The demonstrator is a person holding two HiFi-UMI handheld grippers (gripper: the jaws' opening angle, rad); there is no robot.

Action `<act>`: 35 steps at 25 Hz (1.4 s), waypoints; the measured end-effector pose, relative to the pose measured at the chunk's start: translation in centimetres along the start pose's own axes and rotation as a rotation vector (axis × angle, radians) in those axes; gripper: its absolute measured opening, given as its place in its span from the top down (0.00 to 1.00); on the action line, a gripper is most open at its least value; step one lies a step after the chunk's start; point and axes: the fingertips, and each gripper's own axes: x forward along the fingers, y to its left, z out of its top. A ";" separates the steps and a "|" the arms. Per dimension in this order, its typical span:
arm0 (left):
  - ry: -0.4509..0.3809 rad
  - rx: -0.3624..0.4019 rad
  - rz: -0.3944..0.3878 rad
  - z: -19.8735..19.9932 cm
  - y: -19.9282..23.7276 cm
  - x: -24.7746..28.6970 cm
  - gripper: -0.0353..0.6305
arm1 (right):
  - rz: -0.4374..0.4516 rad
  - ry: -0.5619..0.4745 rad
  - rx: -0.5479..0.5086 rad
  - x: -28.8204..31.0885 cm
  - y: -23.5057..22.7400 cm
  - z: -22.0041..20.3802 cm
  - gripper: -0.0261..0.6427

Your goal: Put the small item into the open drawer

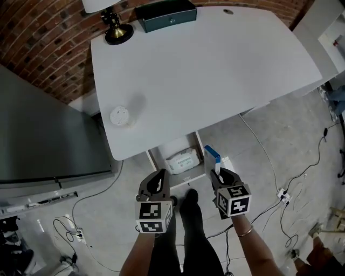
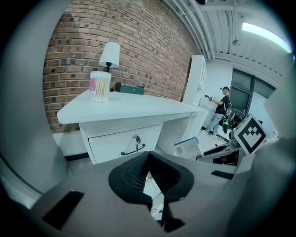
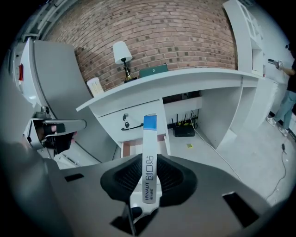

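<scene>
The small item is a slim white box with a blue end point(image 1: 212, 156) point(image 3: 149, 152). My right gripper point(image 1: 218, 173) point(image 3: 149, 163) is shut on it and holds it upright, just right of the open drawer point(image 1: 155, 161) point(image 3: 131, 147) under the white desk point(image 1: 215, 70). A white packet point(image 1: 182, 160) lies inside the drawer. My left gripper point(image 1: 160, 175) point(image 2: 149, 159) is shut with nothing in it, hanging just in front of the drawer. In the left gripper view the box point(image 2: 188, 147) shows to the right, beside the desk.
On the desk stand a lamp point(image 1: 117, 29), a teal box point(image 1: 165, 14) and a round tub of cotton swabs point(image 1: 119, 116). A grey cabinet point(image 1: 43, 135) is to the left. Cables point(image 1: 269, 161) run over the floor. A person point(image 2: 221, 111) stands far off.
</scene>
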 end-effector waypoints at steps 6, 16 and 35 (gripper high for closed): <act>0.017 -0.019 0.040 -2.9 1.8 1.9 0.91 | 0.016 0.062 -0.035 4.9 -1.0 -2.8 0.81; 0.041 -0.075 0.084 -8.5 4.0 4.3 0.91 | -0.015 0.132 -0.088 12.1 -2.6 -7.5 0.81; 0.073 -0.146 0.139 -14.0 5.9 7.0 0.91 | -0.091 0.282 -0.216 20.8 -5.3 -12.9 0.81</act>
